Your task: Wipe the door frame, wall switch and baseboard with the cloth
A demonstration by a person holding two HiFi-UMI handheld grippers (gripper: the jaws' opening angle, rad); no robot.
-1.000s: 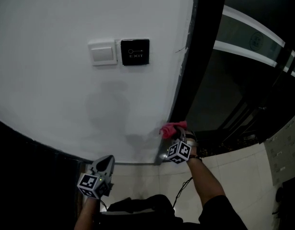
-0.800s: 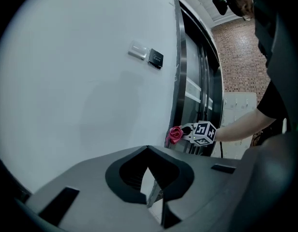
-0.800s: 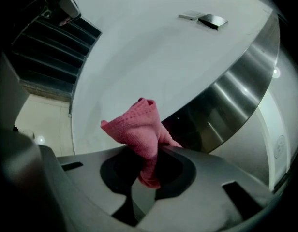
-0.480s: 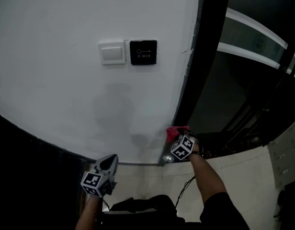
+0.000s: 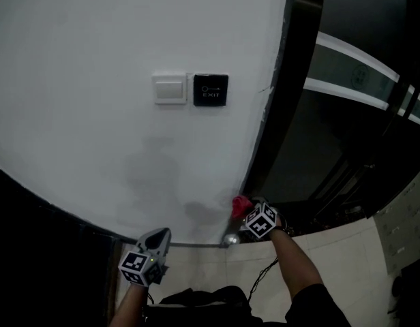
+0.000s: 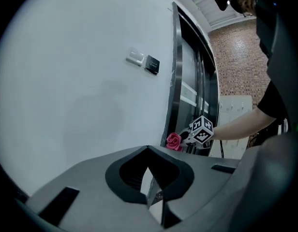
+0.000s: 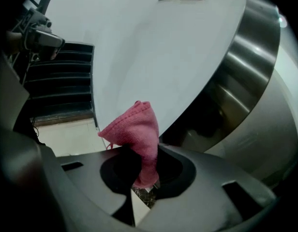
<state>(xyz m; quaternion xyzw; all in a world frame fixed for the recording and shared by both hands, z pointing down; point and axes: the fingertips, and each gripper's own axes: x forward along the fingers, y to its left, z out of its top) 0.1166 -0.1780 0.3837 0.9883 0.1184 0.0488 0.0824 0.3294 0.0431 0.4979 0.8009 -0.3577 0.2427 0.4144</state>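
Note:
A pink cloth (image 5: pixel 240 205) (image 6: pixel 173 140) (image 7: pixel 134 129) is bunched between the jaws of my right gripper (image 5: pixel 248 212) (image 7: pixel 141 170), which is shut on it. The cloth presses low on the white wall's corner, against the metal door frame (image 5: pixel 264 135) (image 7: pixel 238 71). A white wall switch (image 5: pixel 170 88) (image 6: pixel 135 57) sits well above it, beside a black exit button (image 5: pixel 211 90). The left gripper (image 5: pixel 156 239) (image 6: pixel 149 178) hangs shut and empty near the foot of the wall, to the cloth's left. A dark baseboard band (image 5: pixel 67 213) runs along the wall's bottom.
The dark glass door (image 5: pixel 333 135) stands right of the frame. Pale floor tiles (image 5: pixel 339 247) lie below. A small shiny metal knob (image 5: pixel 229 240) sits at the wall's foot. A cable (image 5: pixel 261 274) dangles from the right gripper. Lockers (image 5: pixel 408 213) stand far right.
My right gripper has slid the pink cloth down along the door frame's edge towards the floor. The left gripper has stayed low by the wall.

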